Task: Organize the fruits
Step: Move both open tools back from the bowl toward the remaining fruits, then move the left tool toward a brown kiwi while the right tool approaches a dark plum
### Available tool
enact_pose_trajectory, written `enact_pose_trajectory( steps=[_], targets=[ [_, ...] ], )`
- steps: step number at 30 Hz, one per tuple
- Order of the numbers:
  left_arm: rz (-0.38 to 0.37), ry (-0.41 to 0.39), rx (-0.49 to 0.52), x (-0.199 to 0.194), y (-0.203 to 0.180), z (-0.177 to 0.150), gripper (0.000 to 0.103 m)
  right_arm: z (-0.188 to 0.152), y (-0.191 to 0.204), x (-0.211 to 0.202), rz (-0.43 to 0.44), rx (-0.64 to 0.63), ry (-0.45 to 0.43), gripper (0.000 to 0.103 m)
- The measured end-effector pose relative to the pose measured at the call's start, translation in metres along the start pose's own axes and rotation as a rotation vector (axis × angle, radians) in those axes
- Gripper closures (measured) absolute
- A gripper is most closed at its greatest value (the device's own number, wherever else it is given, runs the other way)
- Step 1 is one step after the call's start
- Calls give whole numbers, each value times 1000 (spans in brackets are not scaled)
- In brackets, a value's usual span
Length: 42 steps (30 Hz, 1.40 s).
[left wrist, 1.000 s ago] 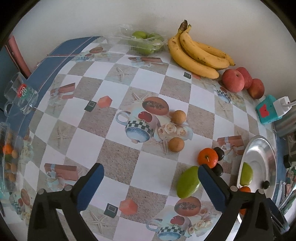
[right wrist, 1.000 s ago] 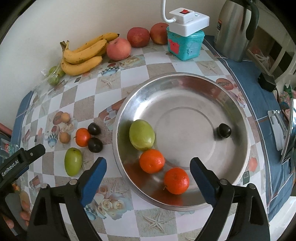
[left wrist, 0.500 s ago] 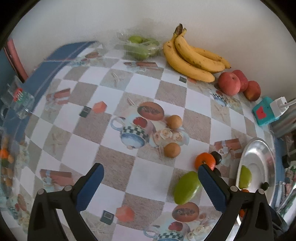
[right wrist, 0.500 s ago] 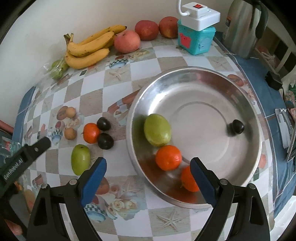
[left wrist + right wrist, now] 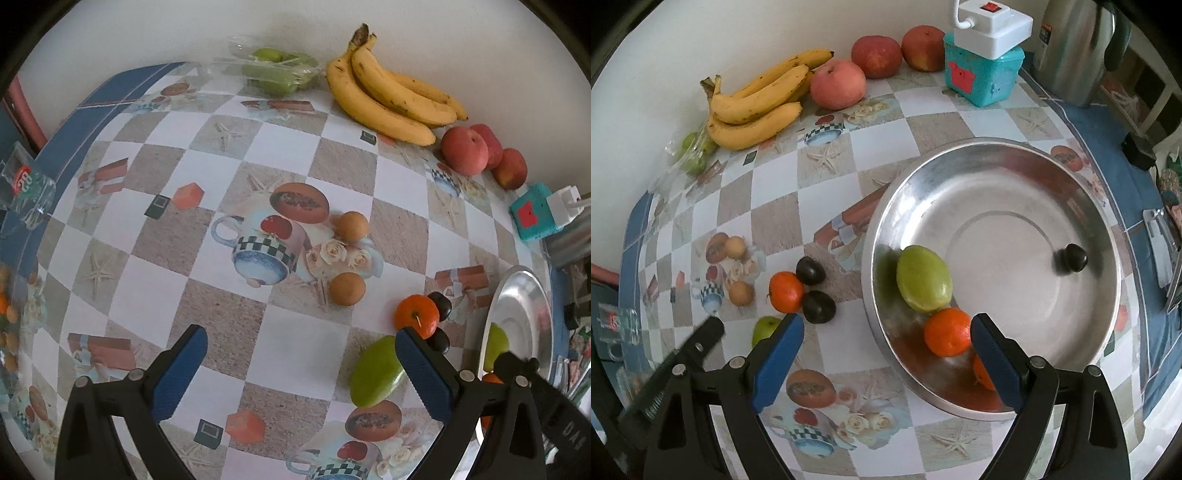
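Note:
In the right wrist view a steel bowl (image 5: 960, 155) holds a green mango (image 5: 923, 278), an orange (image 5: 947, 331), a second orange (image 5: 982, 373) half hidden by a finger, and a dark plum (image 5: 1075, 257). My right gripper (image 5: 886, 325) hangs open above the bowl's left rim, holding nothing. Left of the bowl lie an orange (image 5: 786, 291), two plums (image 5: 819, 306) and a green mango (image 5: 766, 328). My left gripper (image 5: 297, 343) is open and empty over the tablecloth. The loose mango (image 5: 376, 373) and orange (image 5: 416, 320) sit just beyond its right finger.
Bananas (image 5: 391, 99), red apples (image 5: 463, 150) and a bag of green fruit (image 5: 277, 70) line the wall. Two brown round fruits (image 5: 347, 288) lie mid-table. A teal box with a power strip (image 5: 982, 70), a kettle (image 5: 1075, 48) and a glass mug (image 5: 26, 192) stand near the edges.
My right gripper has drifted left, so the bowl now sits further right in its view and the loose fruits are nearer. The left gripper has barely moved. Both stay open.

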<state>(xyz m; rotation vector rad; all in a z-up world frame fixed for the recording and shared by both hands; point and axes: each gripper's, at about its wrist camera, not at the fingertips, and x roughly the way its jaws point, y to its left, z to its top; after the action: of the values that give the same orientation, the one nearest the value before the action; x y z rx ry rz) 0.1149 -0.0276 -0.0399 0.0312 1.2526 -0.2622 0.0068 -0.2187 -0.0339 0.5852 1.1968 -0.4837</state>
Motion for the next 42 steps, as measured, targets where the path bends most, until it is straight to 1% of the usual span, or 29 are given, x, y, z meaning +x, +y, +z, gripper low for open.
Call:
enact_pose_trajectory(
  steps=[7,11,14,17,21,23,24,25,26,29,30,32,39,42],
  targets=[
    [-12,20,48,7,-14,-1,2,5,-5,6,-23,6,8,11],
    [-31,33,88,10,-25,-5,12,3,-14,9,-27,34,22,11],
    [-43,46,119,12,-35,-9,16,1,-20,7,-21,47,23,11],
    [-45,53,154,13,-47,-14,17,0,-24,4,-16,55,18,11],
    [-50,61,203,15,-62,-20,27,0,-27,1,-5,65,14,11],
    [-45,67,219,18,-67,-23,27,0,-28,1,-3,64,15,11],
    [-39,70,229,19,-70,-24,29,0,-28,1,-3,64,16,11],
    [-34,71,235,20,-71,-25,32,0,-28,1,-2,65,15,11],
    [-29,73,242,22,-73,-26,39,0,-28,1,-1,65,15,11],
    [-24,79,245,24,-74,-26,45,-1,-28,1,1,64,16,11],
    [-25,81,242,25,-74,-26,52,0,-28,0,1,63,16,11],
    [-25,81,239,26,-73,-25,61,0,-28,0,1,62,16,11],
    [-65,76,186,20,-60,-22,61,-1,-25,2,-6,46,10,11],
    [-79,67,148,15,-51,-19,61,-1,-20,2,17,26,-3,11]
  ],
)
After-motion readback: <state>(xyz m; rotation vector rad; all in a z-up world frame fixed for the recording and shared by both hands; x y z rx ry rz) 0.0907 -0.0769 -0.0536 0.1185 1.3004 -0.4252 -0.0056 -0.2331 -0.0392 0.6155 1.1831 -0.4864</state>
